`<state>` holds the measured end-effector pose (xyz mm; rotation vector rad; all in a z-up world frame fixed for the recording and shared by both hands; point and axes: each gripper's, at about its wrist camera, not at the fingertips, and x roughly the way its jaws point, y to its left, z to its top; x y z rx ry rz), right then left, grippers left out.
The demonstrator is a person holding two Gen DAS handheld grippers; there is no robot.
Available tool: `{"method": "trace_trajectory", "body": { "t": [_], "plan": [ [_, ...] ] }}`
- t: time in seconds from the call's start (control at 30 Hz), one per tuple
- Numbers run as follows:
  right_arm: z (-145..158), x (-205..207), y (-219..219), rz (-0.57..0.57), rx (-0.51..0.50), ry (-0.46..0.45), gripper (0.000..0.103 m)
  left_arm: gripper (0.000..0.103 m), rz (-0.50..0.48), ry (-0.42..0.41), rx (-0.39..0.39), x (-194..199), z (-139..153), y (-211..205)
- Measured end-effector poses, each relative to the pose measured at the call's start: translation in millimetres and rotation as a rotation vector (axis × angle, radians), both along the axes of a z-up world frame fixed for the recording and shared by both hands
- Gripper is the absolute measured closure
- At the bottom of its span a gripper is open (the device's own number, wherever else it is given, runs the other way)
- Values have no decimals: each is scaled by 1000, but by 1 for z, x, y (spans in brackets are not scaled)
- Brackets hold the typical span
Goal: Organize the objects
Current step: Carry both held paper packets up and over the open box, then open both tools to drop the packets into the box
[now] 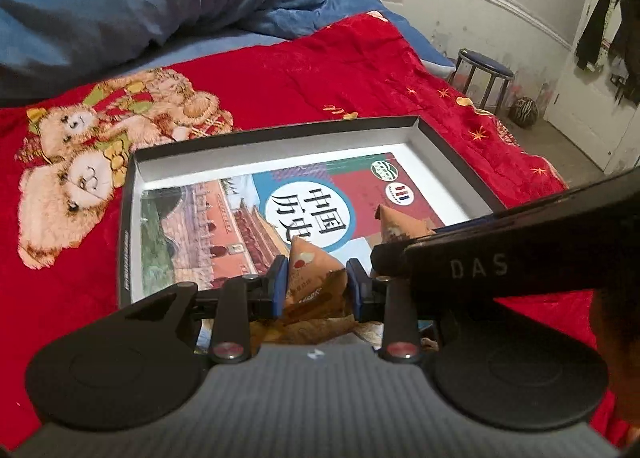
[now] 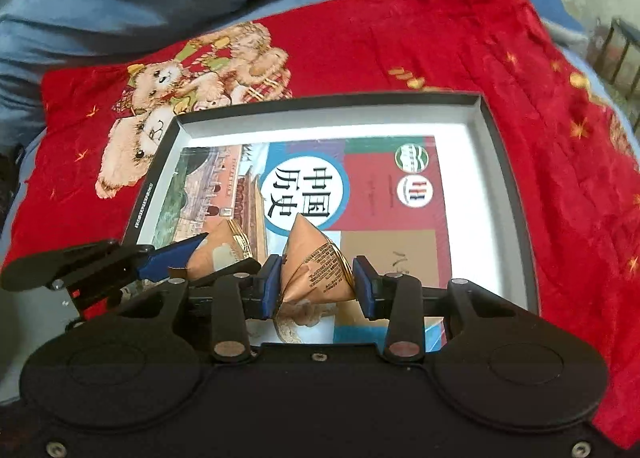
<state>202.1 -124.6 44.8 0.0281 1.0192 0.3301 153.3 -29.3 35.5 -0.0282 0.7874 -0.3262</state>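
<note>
Right wrist view: we clamp a tan pyramid packet (image 2: pixel 316 274) in our right gripper (image 2: pixel 317 284) fingers, above a history book (image 2: pixel 384 197) lying in a shallow black tray (image 2: pixel 504 161). Just left, our left gripper (image 1: pixel 317 284) fingers clamp a second packet (image 1: pixel 310 270). Around the tray spreads a red bed blanket (image 2: pixel 400 57).

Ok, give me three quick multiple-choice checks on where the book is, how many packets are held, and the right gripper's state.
1. The colourful history textbook lies:
A in the shallow black-rimmed box
B on the blue stool
C under the blanket

2. Brown pyramid snack packets held:
A one
B two
C four

3. The right gripper is:
A open, empty
B out of view
C shut on a packet

Answers: 1 A, box walls surround it. 2 B, left packet in the left gripper, right packet. 3 C, pads pinch the packet.
</note>
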Motion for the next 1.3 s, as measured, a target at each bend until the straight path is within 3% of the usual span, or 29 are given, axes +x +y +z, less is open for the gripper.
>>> {"method": "trace_trajectory", "body": {
  "t": [0.27, 0.63, 0.67, 0.7, 0.93, 1.1, 1.3],
  "plan": [
    [-16, -4, -35, -101, 160, 35, 65, 68, -20, 45, -63, 3, -3, -1],
    [-29, -3, -47, -124, 177, 59, 65, 65, -23, 79, -47, 5, -13, -9],
    [-30, -3, -47, -130, 183, 66, 65, 63, -22, 84, -51, 5, -14, -9],
    [-32, -2, -47, -132, 190, 76, 65, 54, -21, 86, -49, 5, -14, -9],
    [-37, -4, -42, -121, 174, 92, 63, 42, -30, 99, -43, 6, -17, -11],
    [-36, -3, -47, -116, 196, 101, 62, 24, -69, 96, -29, 5, -9, -10],
    [-11, -16, -61, -85, 230, 25, 52, 18, -86, 102, -83, 7, 4, 5]
  ]
}}
